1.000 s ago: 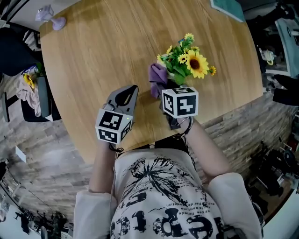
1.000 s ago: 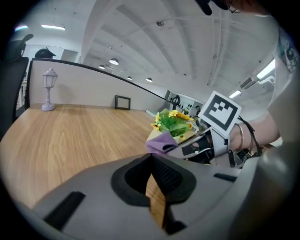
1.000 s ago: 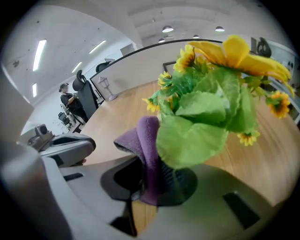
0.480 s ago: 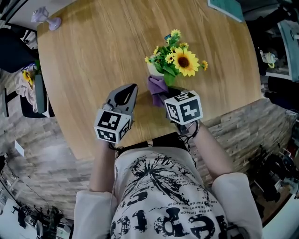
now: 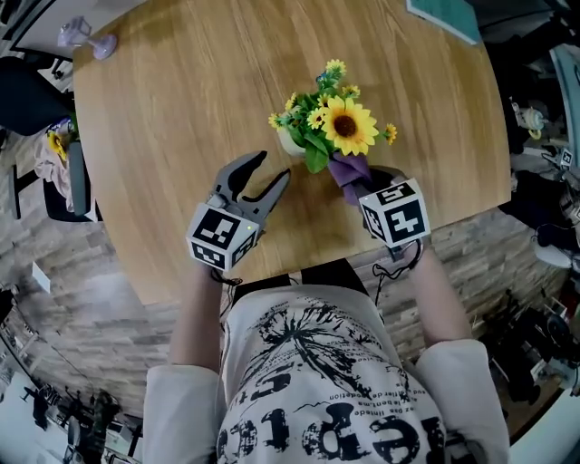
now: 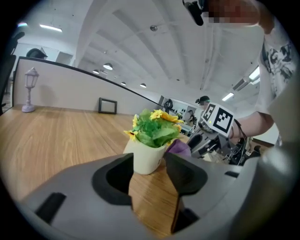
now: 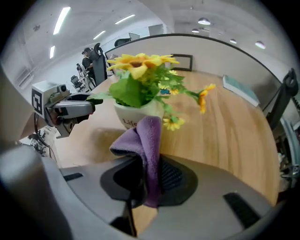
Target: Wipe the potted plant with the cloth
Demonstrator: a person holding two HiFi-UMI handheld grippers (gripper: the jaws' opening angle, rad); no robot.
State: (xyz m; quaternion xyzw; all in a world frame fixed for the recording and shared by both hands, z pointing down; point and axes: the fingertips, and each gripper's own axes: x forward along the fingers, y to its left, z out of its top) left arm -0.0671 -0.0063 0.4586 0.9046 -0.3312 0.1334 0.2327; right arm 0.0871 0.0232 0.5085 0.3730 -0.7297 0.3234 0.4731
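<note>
The potted plant (image 5: 328, 127), a white pot (image 6: 146, 157) of sunflowers and green leaves, stands on the wooden table (image 5: 181, 91). My right gripper (image 5: 362, 186) is shut on a purple cloth (image 5: 349, 169), which hangs against the pot's near right side. In the right gripper view the cloth (image 7: 146, 136) stands folded between the pads, just before the pot (image 7: 133, 115). My left gripper (image 5: 270, 169) sits close to the pot's near left. Its jaws have just been opening and nothing is between them. Through their gap the left gripper (image 6: 149, 160) looks at the pot.
A small lilac lamp figurine (image 5: 86, 36) stands at the table's far left corner. A teal book (image 5: 444, 14) lies at the far right edge. A dark picture frame (image 6: 108, 105) stands at the far rim. The table's near edge runs just under both grippers.
The right gripper carried the cloth from the plant's left side round the front to its right side. The left gripper's jaws went from shut to open as it edged toward the pot.
</note>
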